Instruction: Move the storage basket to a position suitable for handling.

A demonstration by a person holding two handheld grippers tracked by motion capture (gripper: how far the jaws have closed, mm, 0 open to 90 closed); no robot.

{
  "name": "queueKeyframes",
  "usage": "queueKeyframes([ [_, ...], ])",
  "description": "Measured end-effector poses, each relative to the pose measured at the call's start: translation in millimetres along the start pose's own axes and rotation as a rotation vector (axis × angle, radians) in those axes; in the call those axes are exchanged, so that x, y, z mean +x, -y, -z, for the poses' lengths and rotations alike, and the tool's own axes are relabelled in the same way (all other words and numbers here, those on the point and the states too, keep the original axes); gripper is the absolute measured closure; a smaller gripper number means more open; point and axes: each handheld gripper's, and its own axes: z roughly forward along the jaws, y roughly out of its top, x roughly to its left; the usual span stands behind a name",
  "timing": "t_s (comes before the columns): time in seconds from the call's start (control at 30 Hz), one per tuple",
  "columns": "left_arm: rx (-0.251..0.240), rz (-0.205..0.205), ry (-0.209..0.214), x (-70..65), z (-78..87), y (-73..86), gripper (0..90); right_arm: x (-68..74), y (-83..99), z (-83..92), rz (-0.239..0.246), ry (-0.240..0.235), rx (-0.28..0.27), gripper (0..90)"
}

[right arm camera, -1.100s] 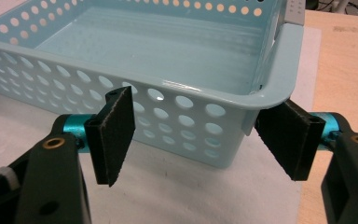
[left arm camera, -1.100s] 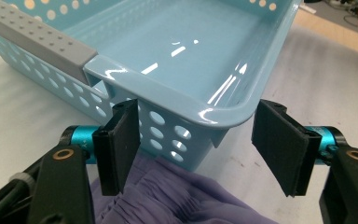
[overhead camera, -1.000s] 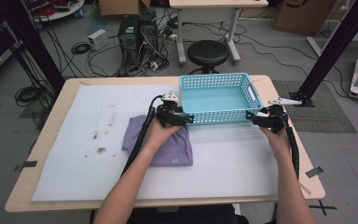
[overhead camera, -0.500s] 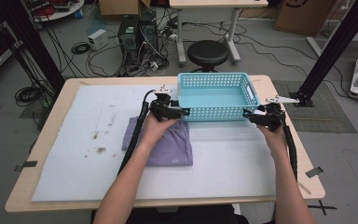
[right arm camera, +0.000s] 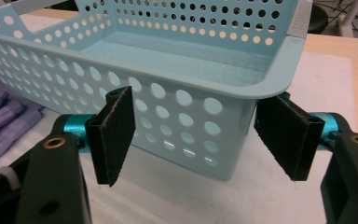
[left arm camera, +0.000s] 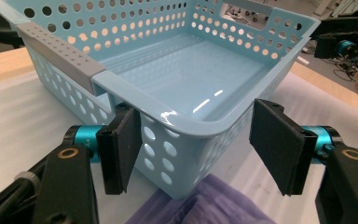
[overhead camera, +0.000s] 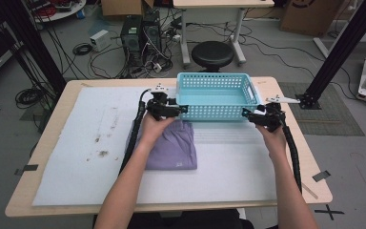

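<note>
Now both grippers flank the blue basket (overhead camera: 217, 95) at the desk's far edge, left gripper (left arm camera: 198, 144) and right gripper (right arm camera: 203, 140) with jaws wide around its near corners, gripping nothing; next, probably closing on the rim.

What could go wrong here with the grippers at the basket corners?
1. Each gripper, left and right, straddles a rounded corner of the basket with open jaws; closing there, the pads could slide off the curve.
2. The perforated wall is thin, so a corner pinch might flex it, or the basket may tilt if one side grips first.
3. The purple cloth lies right at the left corner and might get caught or dragged.
</note>
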Motion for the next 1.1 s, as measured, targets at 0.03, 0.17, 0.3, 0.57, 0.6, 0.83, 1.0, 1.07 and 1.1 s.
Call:
queueKeyframes([
  [0.03, 0.001, 0.003, -0.003, 2.0, 2.9, 0.1, 34.4, 2.6, -0.4, -1.6, 0.002, -0.005, 0.002, 30.0],
  [0.17, 0.009, 0.001, -0.022, 9.9, 16.8, 1.2, 34.4, 16.0, -5.2, -8.6, 0.019, -0.013, 0.009, 29.9],
  [0.3, -0.007, 0.013, -0.045, 19.1, 33.7, 3.4, 34.4, 39.4, -12.0, -20.1, 0.046, -0.009, 0.011, 29.9],
  [0.57, -0.018, 0.056, -0.073, 38.4, 61.4, 19.4, 34.5, 63.9, -13.2, -39.5, 0.058, -0.044, 0.024, 30.0],
  [0.6, -0.02, 0.06, -0.078, 40.0, 64.3, 21.2, 34.5, 67.1, -13.5, -41.9, 0.059, -0.047, 0.029, 29.9],
  [0.83, -0.024, 0.059, -0.098, 46.3, 73.3, 27.5, 35.1, 80.7, -11.8, -54.9, 0.074, -0.045, 0.023, 30.0],
  [1.0, -0.03, 0.049, -0.118, 45.2, 71.9, 27.1, 35.3, 81.0, -12.4, -55.1, 0.068, -0.039, 0.026, 29.9],
  [1.07, -0.021, 0.049, -0.116, 46.2, 72.1, 28.1, 35.3, 82.5, -11.9, -55.7, 0.081, -0.036, 0.033, 29.9],
  [1.1, -0.018, 0.048, -0.114, 46.3, 72.1, 28.9, 35.3, 83.2, -11.6, -55.9, 0.087, -0.03, 0.039, 29.8],
])
